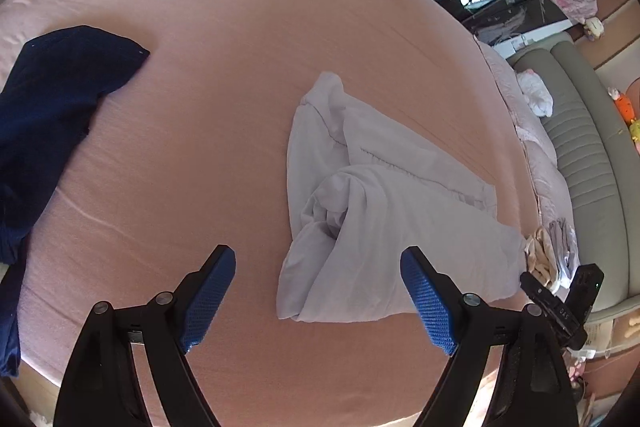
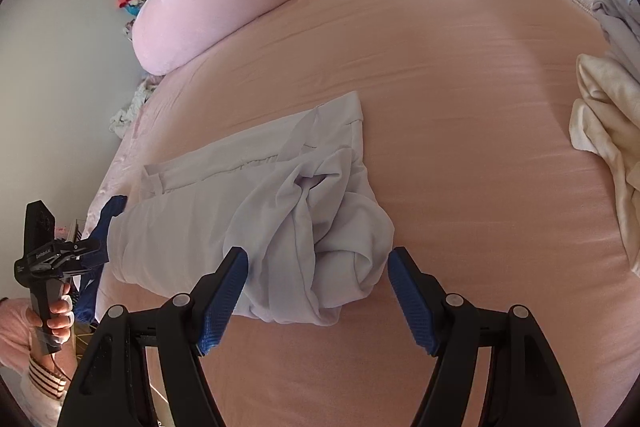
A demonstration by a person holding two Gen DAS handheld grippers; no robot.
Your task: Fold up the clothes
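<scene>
Both grippers are empty and spread wide: your left gripper (image 1: 318, 291) hangs over bare sheet with only the near edge of the pale grey garment (image 1: 372, 195) showing between its fingers, and your right gripper (image 2: 318, 291) hangs over that garment's bunched near end, pads clear of the cloth.

That garment lies crumpled in the middle of the bed (image 2: 460, 107), near your grippers, with its layers twisted over each other. Closing on the rolled lump under your right gripper would likely pinch several layers at once, and lifting would drag the whole bundle instead of opening it (the waistband edge toward the far left looks flatter and easier to separate).

Your left gripper risks catching the pink sheet along with the hem, since the fabric sits flush on it.

Farther left, the dark blue garment (image 1: 56, 115) trails off the bed edge; a wide sweep could snag it.

To the right, the cream cloth pile (image 2: 604, 131) sits near enough to get pulled in.
</scene>
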